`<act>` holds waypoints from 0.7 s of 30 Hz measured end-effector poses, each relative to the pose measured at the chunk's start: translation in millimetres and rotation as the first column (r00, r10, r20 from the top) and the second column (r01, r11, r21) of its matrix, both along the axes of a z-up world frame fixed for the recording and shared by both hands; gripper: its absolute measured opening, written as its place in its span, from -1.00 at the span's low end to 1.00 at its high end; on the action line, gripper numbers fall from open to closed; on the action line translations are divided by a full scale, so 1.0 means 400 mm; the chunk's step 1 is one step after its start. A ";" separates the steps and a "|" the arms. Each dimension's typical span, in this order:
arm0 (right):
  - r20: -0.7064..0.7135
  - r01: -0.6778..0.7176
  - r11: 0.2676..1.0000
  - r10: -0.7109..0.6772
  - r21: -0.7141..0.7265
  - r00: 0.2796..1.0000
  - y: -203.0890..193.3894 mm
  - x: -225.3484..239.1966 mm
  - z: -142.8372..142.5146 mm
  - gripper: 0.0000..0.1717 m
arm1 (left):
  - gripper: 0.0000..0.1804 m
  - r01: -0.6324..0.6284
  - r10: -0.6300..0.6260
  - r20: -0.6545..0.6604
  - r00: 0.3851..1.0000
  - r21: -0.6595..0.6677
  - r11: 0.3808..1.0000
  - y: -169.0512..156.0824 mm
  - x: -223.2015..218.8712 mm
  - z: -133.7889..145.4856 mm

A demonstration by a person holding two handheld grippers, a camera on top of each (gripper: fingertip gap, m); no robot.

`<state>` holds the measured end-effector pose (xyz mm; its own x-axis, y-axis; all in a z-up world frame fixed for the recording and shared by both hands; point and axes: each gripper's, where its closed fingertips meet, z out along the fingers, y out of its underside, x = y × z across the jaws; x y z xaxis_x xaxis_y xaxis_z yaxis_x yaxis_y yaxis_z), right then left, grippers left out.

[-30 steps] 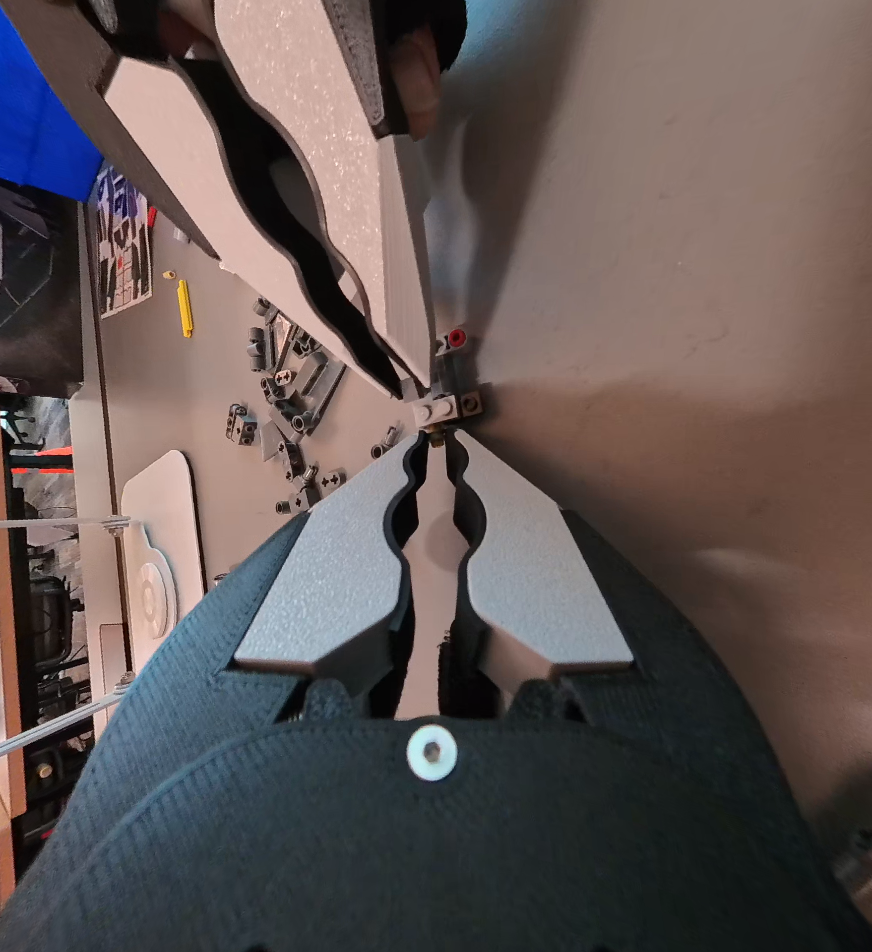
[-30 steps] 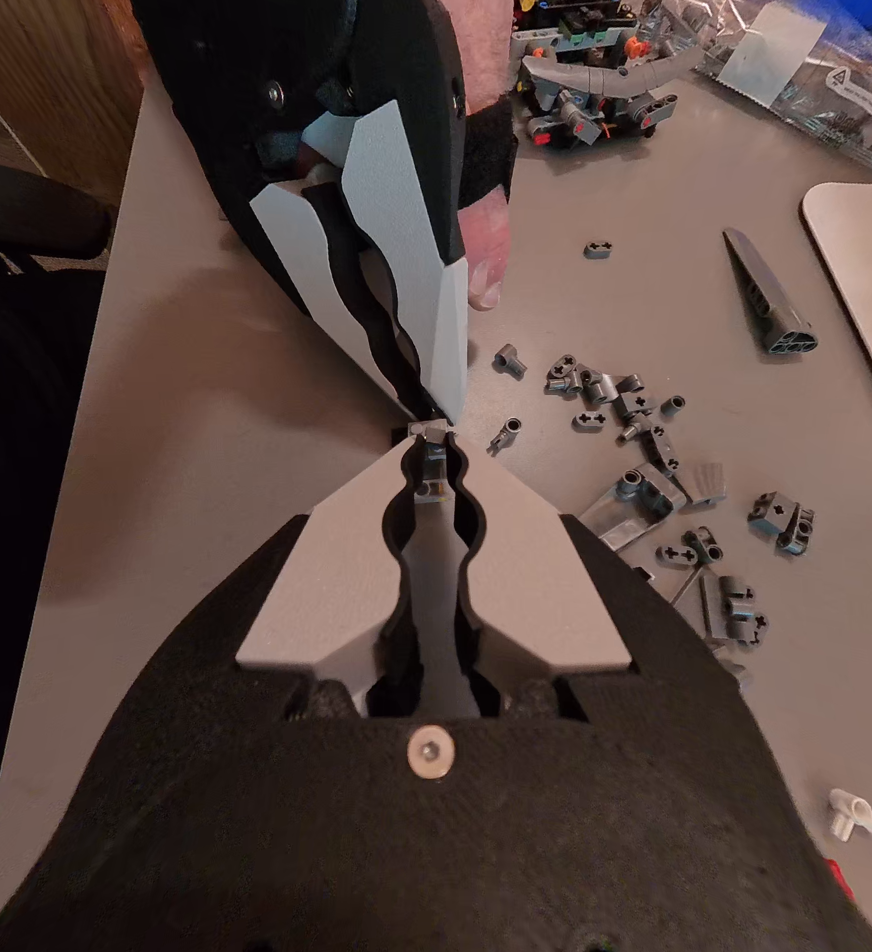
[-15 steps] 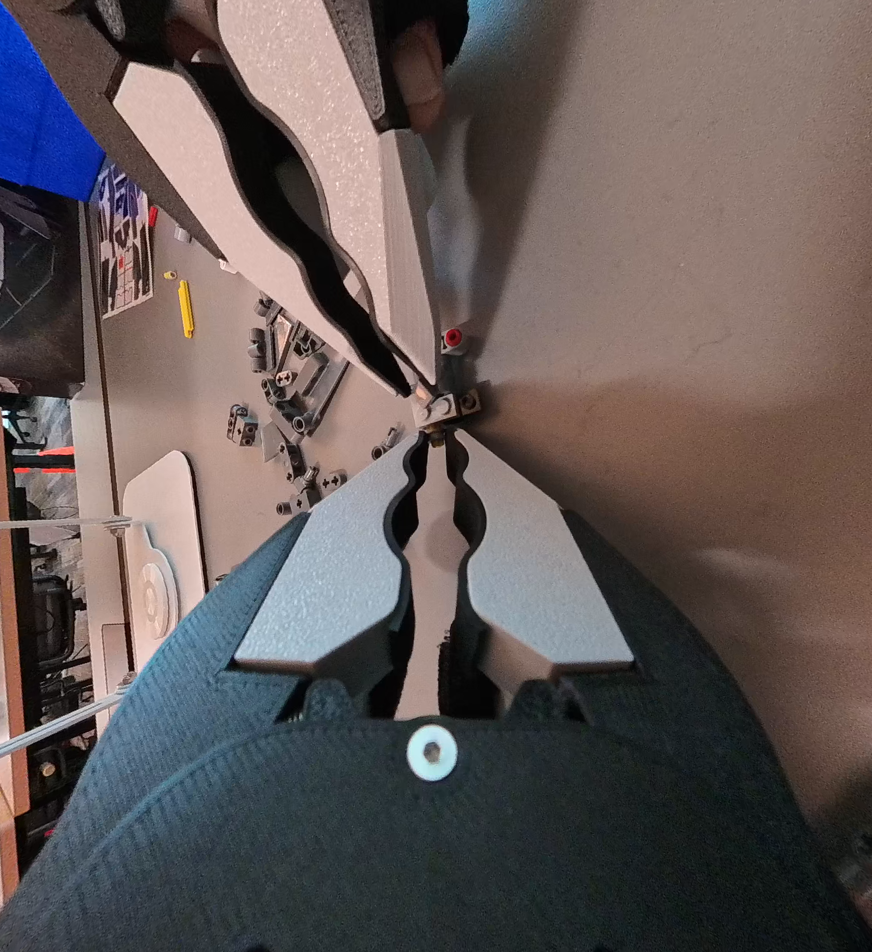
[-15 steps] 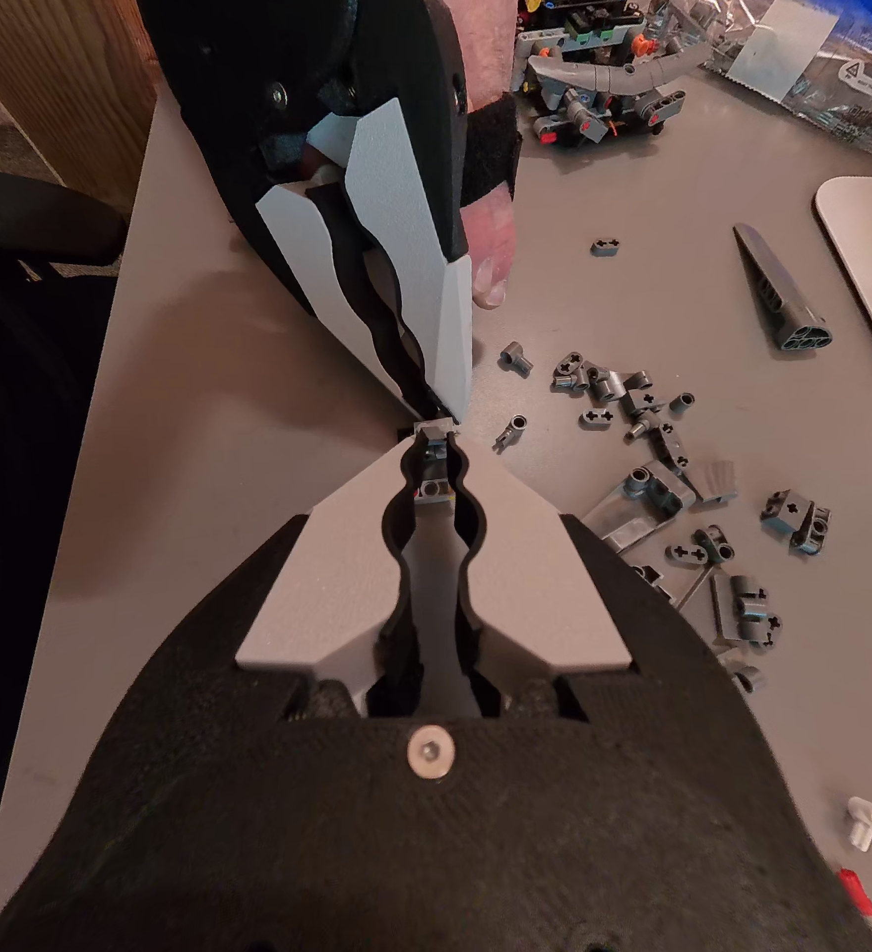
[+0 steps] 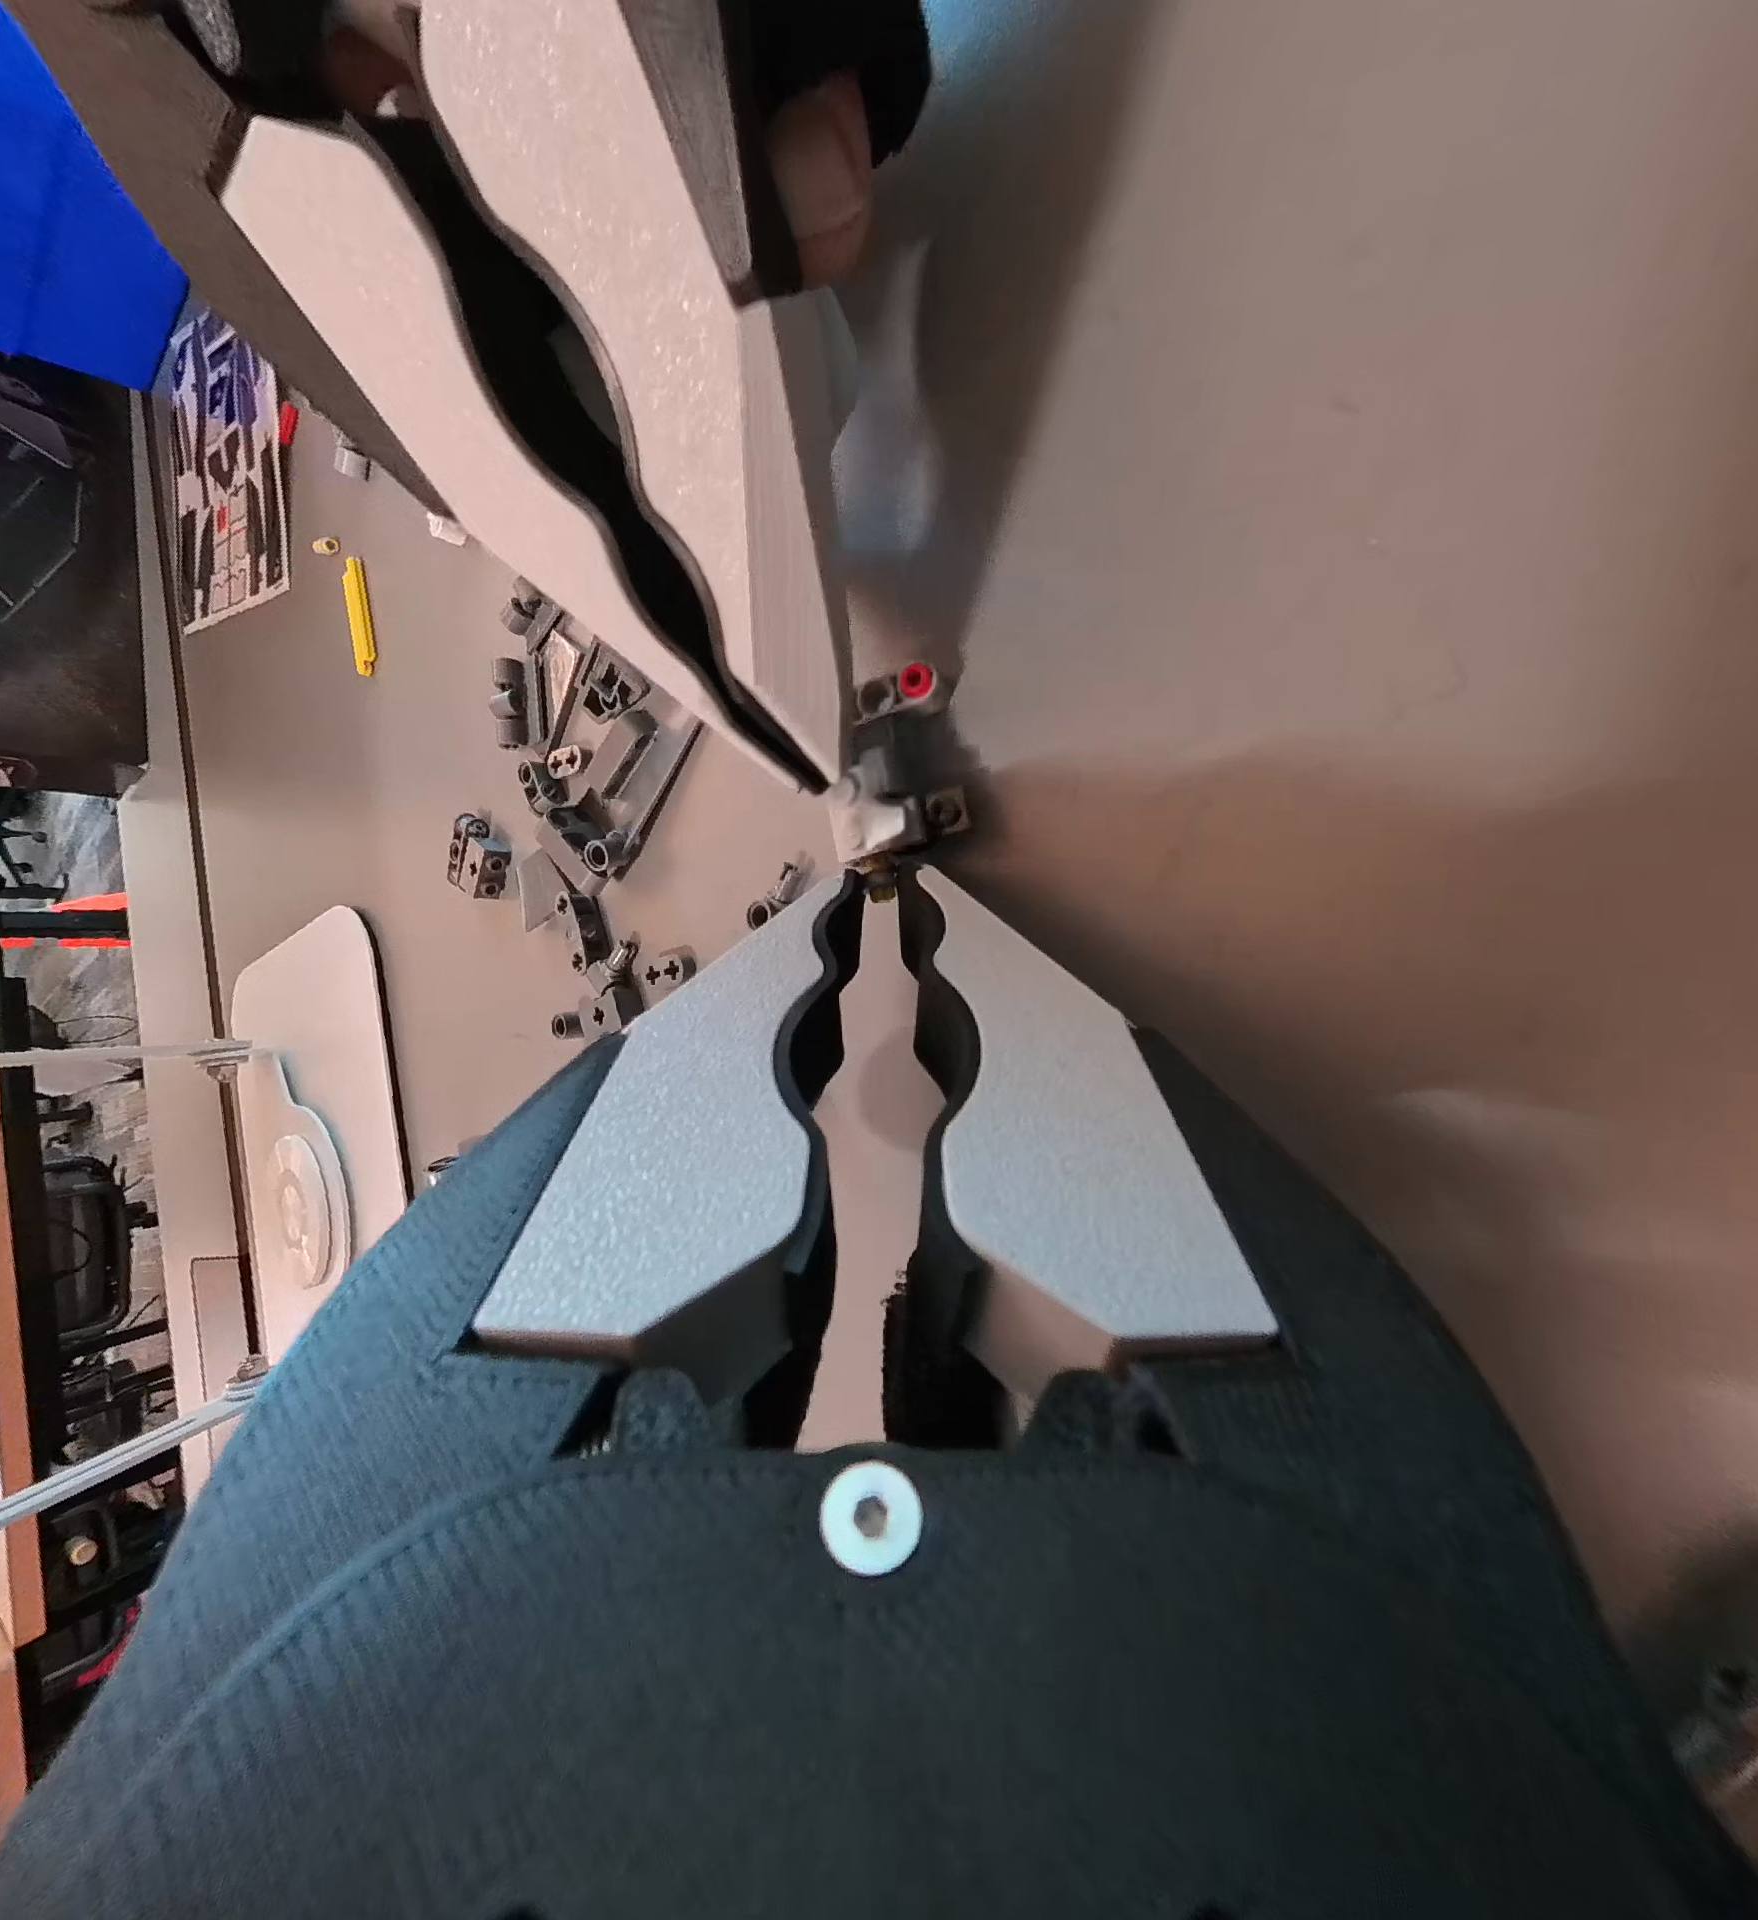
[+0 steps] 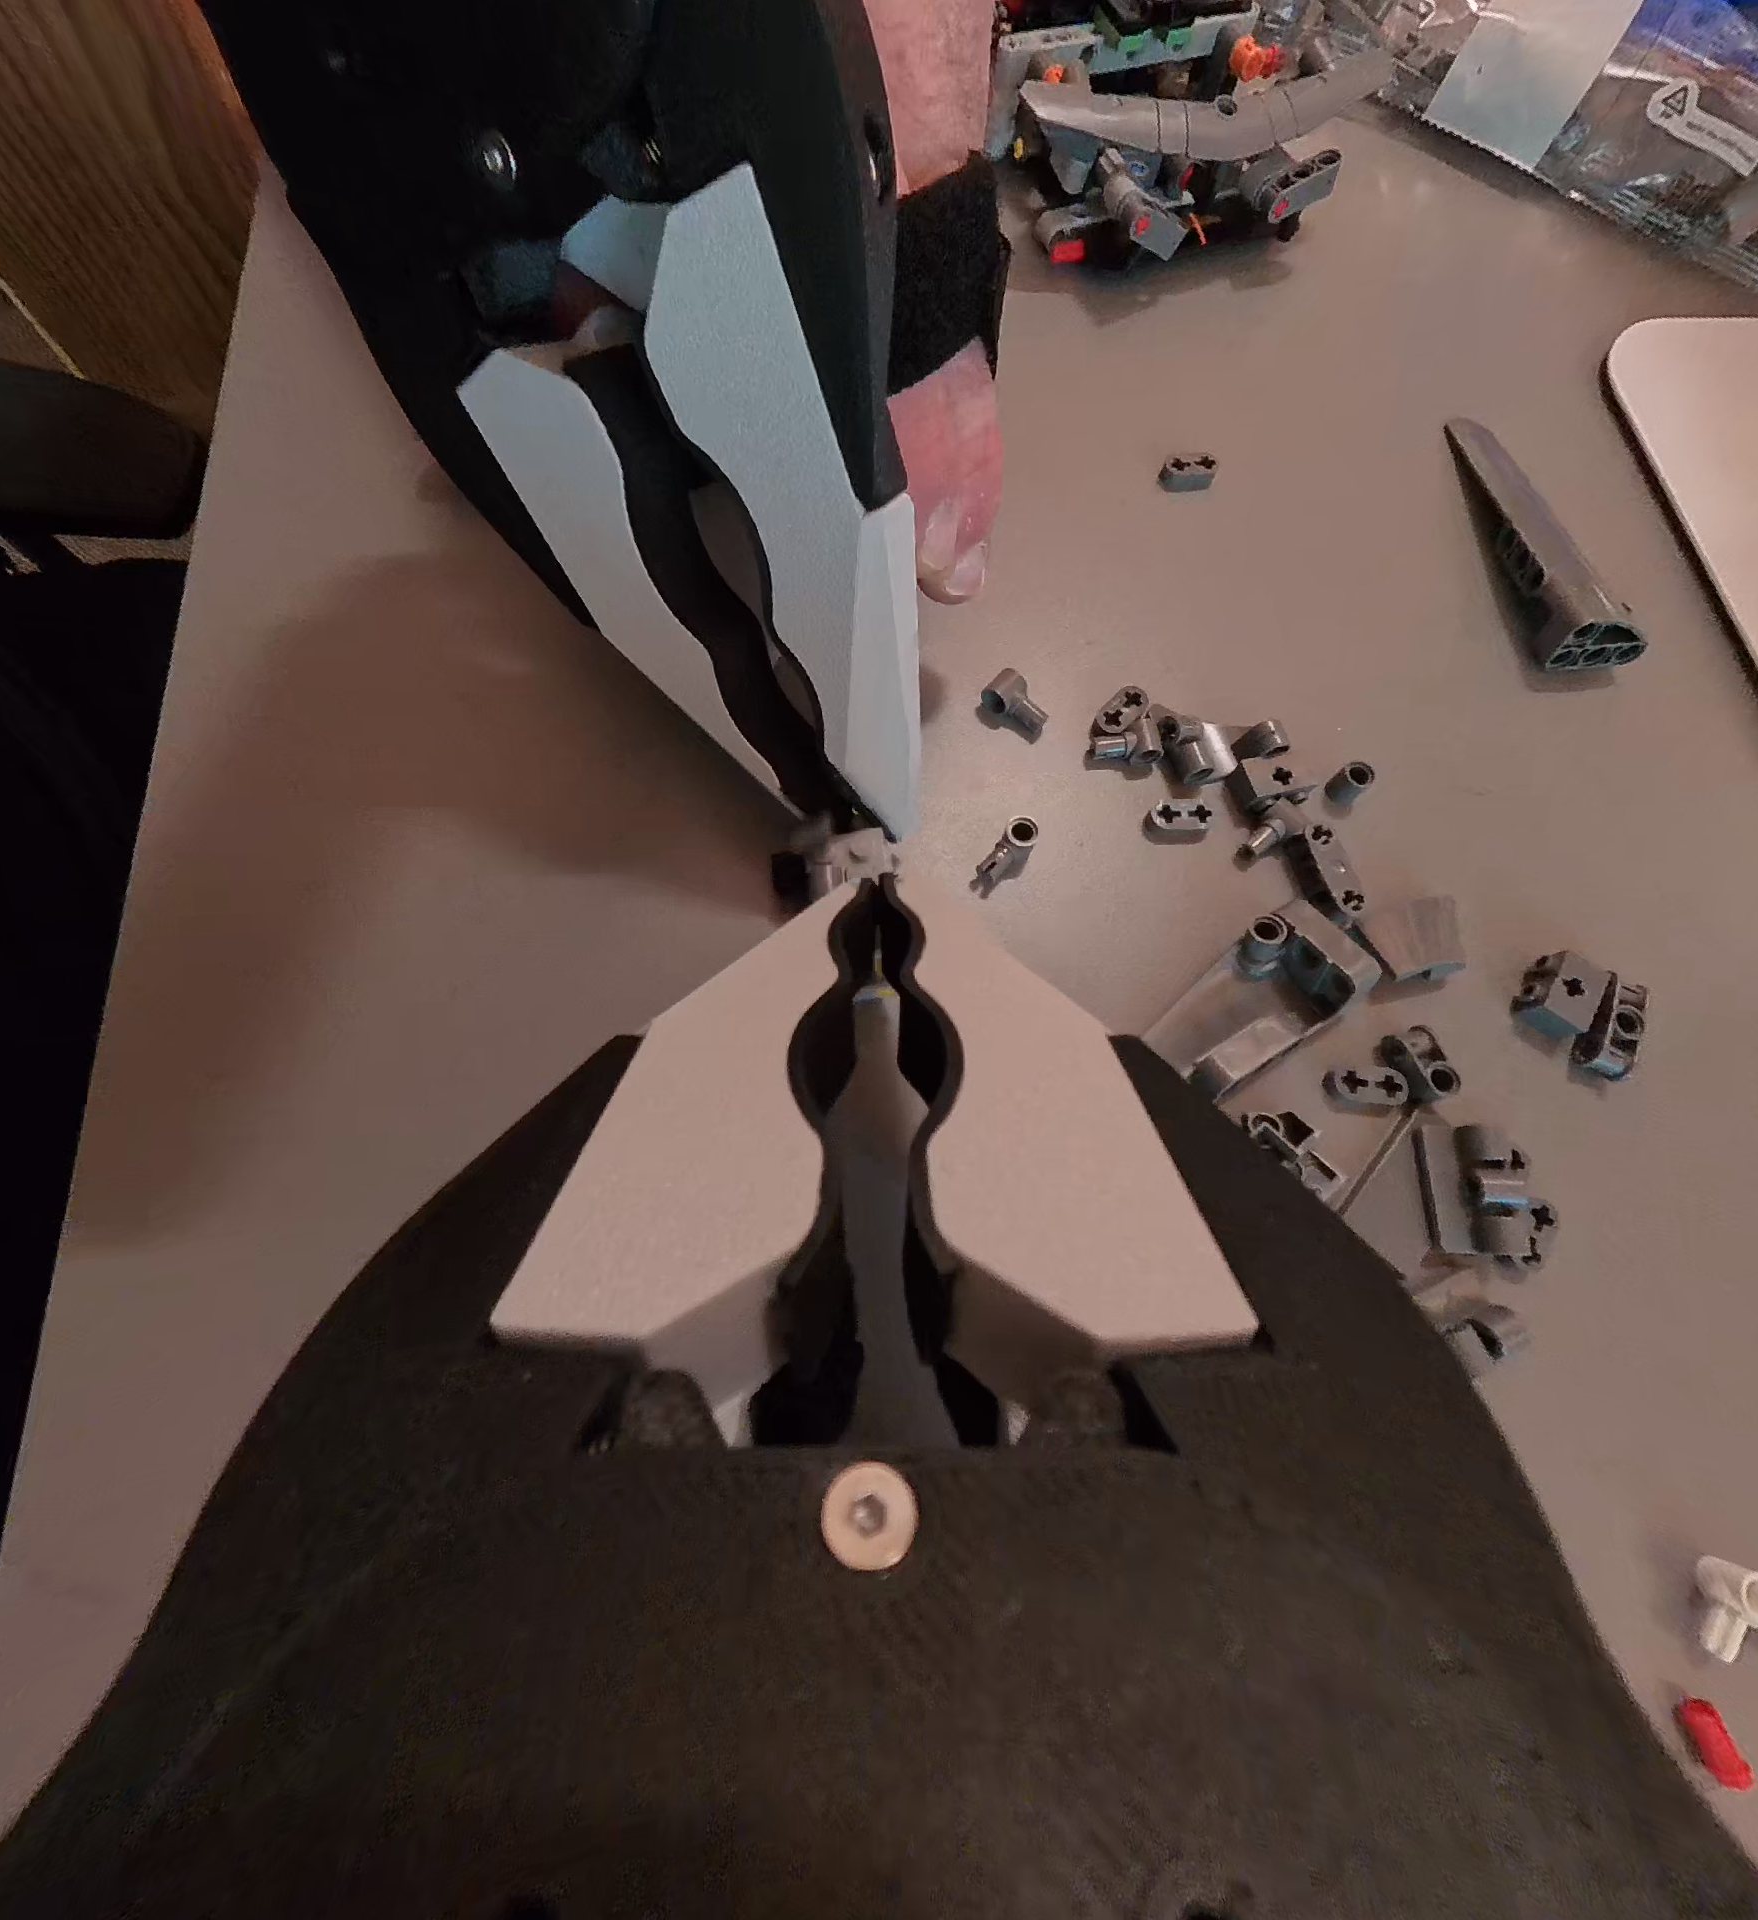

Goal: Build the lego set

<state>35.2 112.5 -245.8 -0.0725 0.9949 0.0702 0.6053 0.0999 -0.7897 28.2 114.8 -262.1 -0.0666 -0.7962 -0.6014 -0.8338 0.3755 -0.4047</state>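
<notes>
My left gripper (image 5: 880, 883) is shut on a small tan pin (image 5: 881, 881) that sticks out of a small grey brick assembly (image 5: 880, 810) with a red pin (image 5: 916, 681) at its far end. The assembly hangs just above the table. My right gripper (image 6: 875, 894) is shut, its pads together. The grey assembly (image 6: 849, 854) sits just beyond its tips and touches them. In the left wrist view the right gripper (image 5: 821, 781) comes down from the upper left, its tips against the assembly's side. In the right wrist view the left gripper (image 6: 844, 816) reaches in from above, held by a hand (image 6: 942, 488).
Several loose grey pieces (image 6: 1270, 790) lie right of the grippers, with a dark tapered panel (image 6: 1540, 561), a white connector (image 6: 1748, 1616) and a red piece (image 6: 1711, 1745). A half-built model (image 6: 1166, 156) and plastic bags (image 6: 1633, 125) stand at the back. The table edge runs along the left. My two grippers' fingertips are within a few centimetres of each other. The dark tapered panel (image 6: 1540, 561) is about 20 cm from both grippers' fingertips.
My right gripper's jaws closed fully. The grey assembly that sat between them now lies just beyond the tips. The left gripper kept its hold on the pin and barely moved.
</notes>
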 end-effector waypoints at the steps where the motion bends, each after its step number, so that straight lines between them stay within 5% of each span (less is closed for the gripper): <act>1: 0.003 0.001 1.000 -0.001 0.001 1.000 0.001 0.001 -0.003 -1.00 | -0.94 0.001 -0.001 -0.001 1.000 -0.005 1.000 -0.001 0.001 0.000; 8: -0.009 0.003 1.000 -0.003 0.004 1.000 -0.008 0.008 0.013 -0.97 | -0.94 0.000 0.000 0.003 1.000 -0.044 0.999 -0.004 0.003 -0.001; 15: -0.009 -0.074 0.997 0.073 -0.038 0.997 -0.145 -0.016 0.028 -0.77 | -0.95 -0.033 0.036 0.025 0.999 -0.092 0.995 0.022 -0.014 0.000; 21: 0.052 0.062 0.997 -0.060 -0.042 0.997 -0.132 -0.038 -0.023 -0.79 | -0.95 -0.058 0.064 0.051 0.997 -0.115 0.992 0.035 -0.028 0.011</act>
